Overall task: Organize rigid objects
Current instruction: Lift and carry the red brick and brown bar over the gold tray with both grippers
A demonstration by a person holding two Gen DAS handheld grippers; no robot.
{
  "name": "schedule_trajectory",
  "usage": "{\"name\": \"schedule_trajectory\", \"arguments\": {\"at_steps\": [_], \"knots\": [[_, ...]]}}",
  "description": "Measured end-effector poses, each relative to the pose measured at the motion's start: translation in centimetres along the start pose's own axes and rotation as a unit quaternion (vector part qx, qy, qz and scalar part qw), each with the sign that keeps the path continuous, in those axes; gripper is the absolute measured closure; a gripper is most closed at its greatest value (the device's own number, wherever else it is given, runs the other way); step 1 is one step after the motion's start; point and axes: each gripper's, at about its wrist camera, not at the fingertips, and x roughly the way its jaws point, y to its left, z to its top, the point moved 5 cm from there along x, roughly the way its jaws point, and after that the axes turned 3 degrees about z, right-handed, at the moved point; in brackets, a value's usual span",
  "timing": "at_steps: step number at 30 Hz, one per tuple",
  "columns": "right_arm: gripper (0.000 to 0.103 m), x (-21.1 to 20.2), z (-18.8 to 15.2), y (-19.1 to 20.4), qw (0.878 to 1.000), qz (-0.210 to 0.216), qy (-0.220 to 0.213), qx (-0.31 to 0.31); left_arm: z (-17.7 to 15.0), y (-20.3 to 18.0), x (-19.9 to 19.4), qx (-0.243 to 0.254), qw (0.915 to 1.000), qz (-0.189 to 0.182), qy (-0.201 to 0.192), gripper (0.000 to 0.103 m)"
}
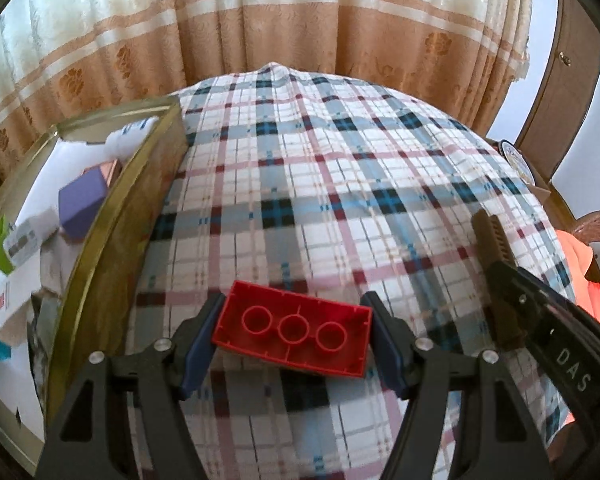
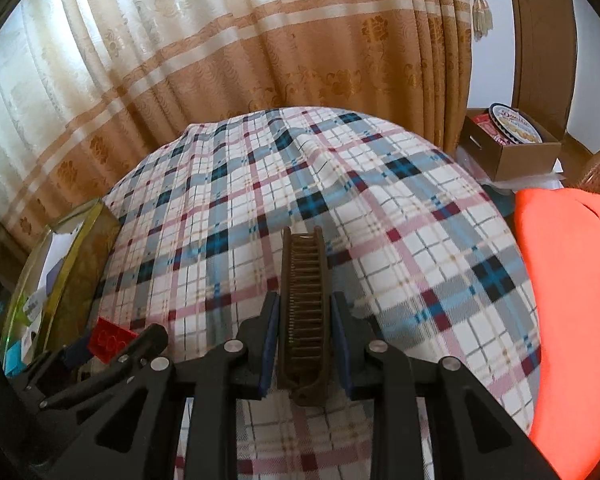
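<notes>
The left tool [image 1: 294, 336] grips a red building brick [image 1: 294, 330] between its pads, hollow underside up, above the plaid cloth [image 1: 320, 184]. To its left stands a glass-walled box [image 1: 140, 184] holding small cartons. To its right, the right tool [image 2: 305, 320] clamps a brown folding comb [image 2: 303, 280], which points ahead past its fingertips.

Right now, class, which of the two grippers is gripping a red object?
The left gripper, shut on the red building brick; the right gripper instead clamps a brown comb.
</notes>
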Motion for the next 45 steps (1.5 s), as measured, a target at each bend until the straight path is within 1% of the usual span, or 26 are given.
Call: {"name": "schedule_trajectory", "arguments": {"at_steps": [3,7,18,23,30,33,36,45], "knots": [[0.075,-0.3,-0.2,0.2,1.0,-0.001,-0.003,-0.004,-0.6,0.0,-0.3,0.003,1.0,0.003,0.002,0.034],[0.075,-0.3,-0.8,0.0,1.0,0.005,0.004,0.003,-1.2,0.1,-0.7,0.006,1.0,0.006,-0.001,0.034],[0.075,-0.4,-0.9,0.0,1.0,0.001,0.004,0.004,-2.3,-0.1,-1.5,0.008,0.9999,0.008,-0.006,0.034],[0.075,-0.6,-1.4,-0.3,1.0,0.012,0.006,0.015,-2.7,0.0,-2.0,0.013,0.9998,0.011,-0.008,0.034],[0.075,-1.1,-2.2,0.0,1.0,0.003,0.003,0.004,-3.3,0.0,-2.5,0.013,0.9999,0.007,-0.007,0.034],[0.075,-1.5,-2.9,0.4,1.0,-0.009,-0.006,-0.019,-3.5,-0.2,-2.6,0.014,0.9999,0.006,-0.006,0.034],[0.075,-1.6,-3.0,0.7,0.999,-0.016,-0.008,-0.028,-3.7,-0.2,-2.8,0.015,0.9999,0.003,-0.006,0.034],[0.075,-1.7,-3.1,0.8,0.999,-0.019,-0.012,-0.027,-4.2,0.2,-3.0,0.011,0.9999,0.0,-0.004,0.034]]}}
